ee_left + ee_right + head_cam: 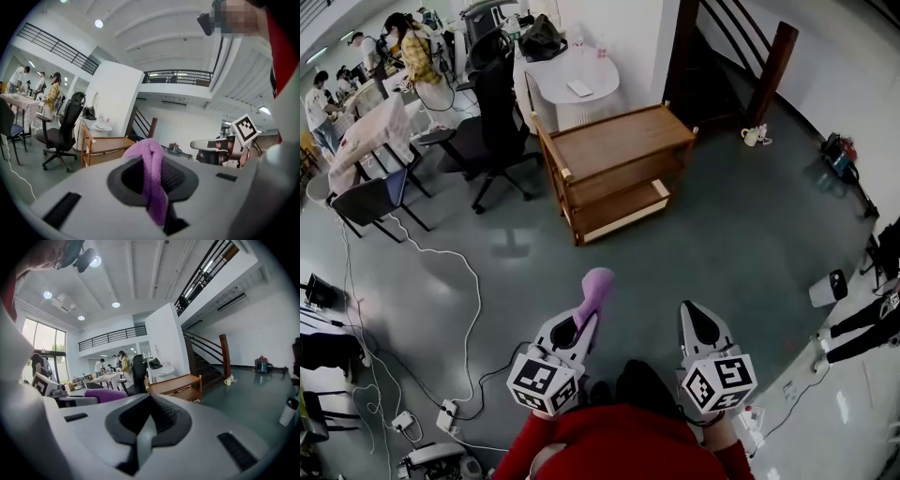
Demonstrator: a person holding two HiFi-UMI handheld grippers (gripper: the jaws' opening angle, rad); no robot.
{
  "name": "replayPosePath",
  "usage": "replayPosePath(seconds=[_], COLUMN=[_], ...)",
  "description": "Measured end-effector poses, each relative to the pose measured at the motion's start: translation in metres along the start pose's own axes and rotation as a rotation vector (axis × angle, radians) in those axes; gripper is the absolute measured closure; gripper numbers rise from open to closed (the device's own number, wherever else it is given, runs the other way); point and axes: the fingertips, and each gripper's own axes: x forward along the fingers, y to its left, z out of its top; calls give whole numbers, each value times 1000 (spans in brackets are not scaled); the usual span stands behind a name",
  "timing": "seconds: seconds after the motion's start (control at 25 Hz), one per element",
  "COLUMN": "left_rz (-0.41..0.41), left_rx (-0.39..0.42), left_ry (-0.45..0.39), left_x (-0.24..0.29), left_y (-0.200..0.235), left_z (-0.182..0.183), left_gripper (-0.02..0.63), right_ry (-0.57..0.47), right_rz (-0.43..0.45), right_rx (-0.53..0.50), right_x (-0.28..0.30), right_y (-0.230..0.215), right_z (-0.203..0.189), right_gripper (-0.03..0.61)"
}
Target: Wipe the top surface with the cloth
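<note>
Well short of the cart [614, 164], over green floor [712, 234]: left gripper [584, 317] and right gripper [695, 317], side by side. Clamped tight in the left jaws, the cloth [596, 286] (purple, folded, poking out past the tips toward the cart). Right jaws pressed together, gripping nothing.

On the cart: a plain brown wooden top, with lower shelves open at the front. Just behind the cart, a round white table [577, 84] carrying a flat white item, small bottles and a black bag [542, 37]. Left of the cart, a black chair [492, 112]; farther left, tables with people around them. Right of the cart, a dark stair post [772, 70] with a mug [753, 137] on the floor beside it.

Only from the head: white cables [441, 253] trailing across the floor left of the cart. Only from the left gripper: the cloth [152, 178] seen end-on as a fold between the pads, with the cart [105, 147] beyond and a railed balcony high above it. Only from the right gripper: tall windows far left of the cart [176, 385], and the cloth [105, 394] seen side-on.
</note>
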Motion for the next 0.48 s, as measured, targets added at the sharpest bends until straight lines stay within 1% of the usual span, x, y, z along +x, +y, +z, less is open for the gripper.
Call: replayPosePath(seconds=[0.08,0.28,0.4,0.48], left_rz=[-3,7,28,55], left_rx=[-7,-4,-4,-21], left_ry=[7,0,-9,-13], left_x=[14,79,129,166], left_y=[7,31,50,63], left_z=[-1,16,25,34], left_gripper=[558,558,558,558], right_ry=[9,-15,-28,-24], right_rz=[-9,-26,5,40], right_rx=[-3,-9,-23,-18], right_x=[13,66,112,146], right_y=[-11,-64,-98,-121], right_z=[2,31,49,65], right_gripper=[575,575,575,575])
